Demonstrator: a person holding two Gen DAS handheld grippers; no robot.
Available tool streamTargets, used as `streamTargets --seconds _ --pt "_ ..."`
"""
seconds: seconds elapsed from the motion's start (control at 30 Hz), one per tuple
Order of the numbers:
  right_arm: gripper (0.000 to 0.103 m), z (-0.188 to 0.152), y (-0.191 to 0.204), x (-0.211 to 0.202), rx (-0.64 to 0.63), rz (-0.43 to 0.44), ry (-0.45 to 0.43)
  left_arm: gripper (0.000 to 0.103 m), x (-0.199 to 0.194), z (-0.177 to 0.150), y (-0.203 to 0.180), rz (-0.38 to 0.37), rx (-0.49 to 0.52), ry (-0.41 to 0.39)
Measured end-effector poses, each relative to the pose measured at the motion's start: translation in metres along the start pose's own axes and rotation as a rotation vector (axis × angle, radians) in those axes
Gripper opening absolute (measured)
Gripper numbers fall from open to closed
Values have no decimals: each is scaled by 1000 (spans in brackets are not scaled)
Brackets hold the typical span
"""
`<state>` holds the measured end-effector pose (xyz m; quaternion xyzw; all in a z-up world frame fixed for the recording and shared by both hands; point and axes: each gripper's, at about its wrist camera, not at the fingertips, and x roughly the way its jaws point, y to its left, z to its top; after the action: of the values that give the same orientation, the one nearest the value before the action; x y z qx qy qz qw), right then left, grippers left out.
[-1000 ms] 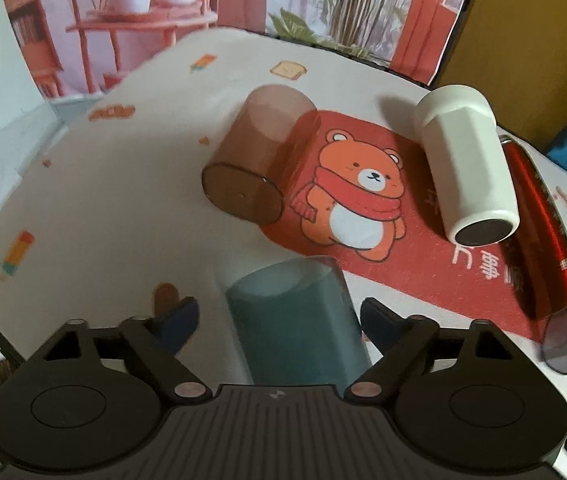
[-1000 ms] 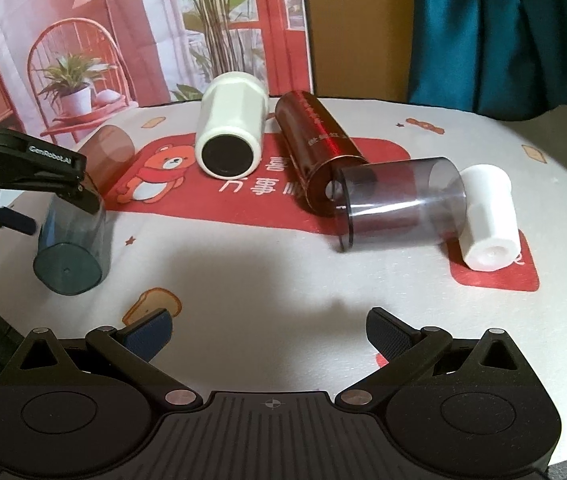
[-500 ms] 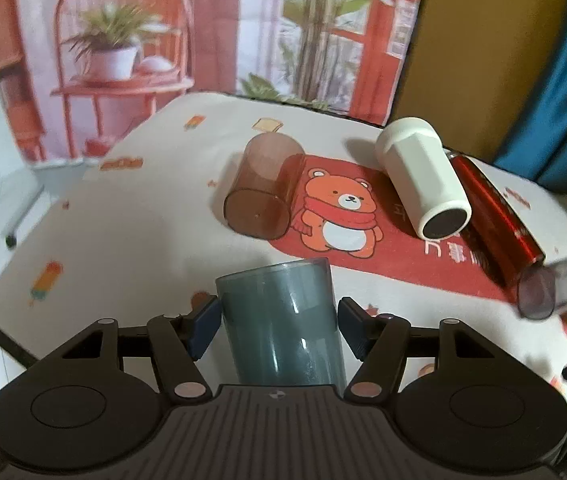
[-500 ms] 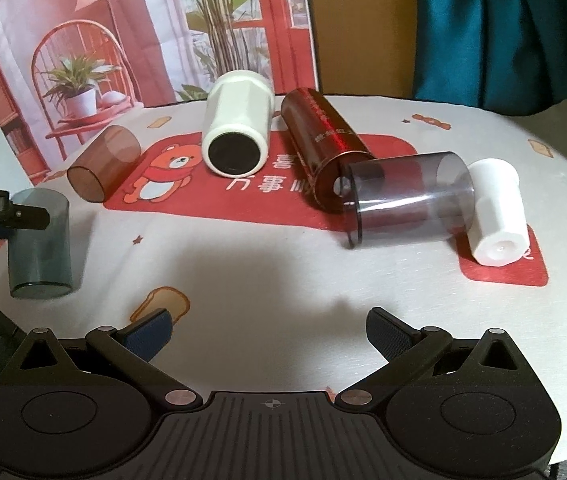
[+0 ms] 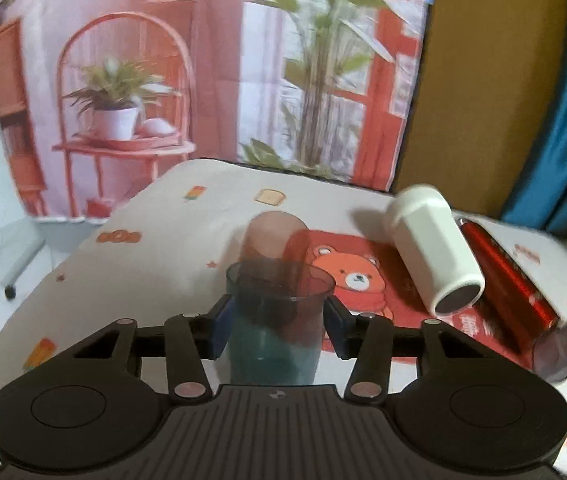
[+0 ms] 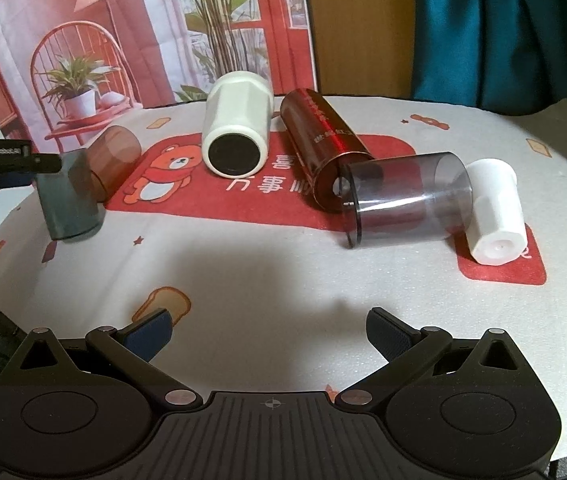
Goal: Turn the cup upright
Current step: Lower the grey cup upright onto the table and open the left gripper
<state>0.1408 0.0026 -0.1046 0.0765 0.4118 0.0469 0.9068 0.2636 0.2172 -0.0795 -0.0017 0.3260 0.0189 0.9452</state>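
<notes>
My left gripper (image 5: 277, 330) is shut on a translucent teal cup (image 5: 275, 336), mouth up. In the right wrist view the teal cup (image 6: 69, 200) leans a little to the left at the table's left edge, its base at or just above the cloth, with the left gripper's finger (image 6: 23, 160) on it. My right gripper (image 6: 269, 334) is open and empty over the near part of the table.
Lying on the table: a brown translucent cup (image 6: 113, 160), a cream cup (image 6: 237, 140), a dark red tumbler (image 6: 323, 148), a smoky clear cup (image 6: 403, 196) and a small white cup (image 6: 495, 216). A red bear mat (image 6: 187, 196) covers the middle. The table edge is close on the left.
The left gripper has closed on the teal cup and turned it from lying on its side to nearly upright, mouth up. The right gripper has not moved.
</notes>
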Motion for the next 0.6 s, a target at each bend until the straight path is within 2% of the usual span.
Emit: streamTargets --seconds 0.07,0.3,0.47,0.57,0.6 --pt "103 0 -1 0 4 -1 -2 54 4 -3 -4 18 29 16" --pt "103 -1 0 1 7 8 7 54 -2 -9 8 -22 -60 112" --pt "103 -1 -1 1 16 6 9 56 -2 -22 14 -42 -71 169" --pt "103 -1 -1 0 11 6 9 64 -3 -26 18 -43 -79 181" --pt "103 0 0 0 9 6 8 70 -5 -26 19 -47 -83 183"
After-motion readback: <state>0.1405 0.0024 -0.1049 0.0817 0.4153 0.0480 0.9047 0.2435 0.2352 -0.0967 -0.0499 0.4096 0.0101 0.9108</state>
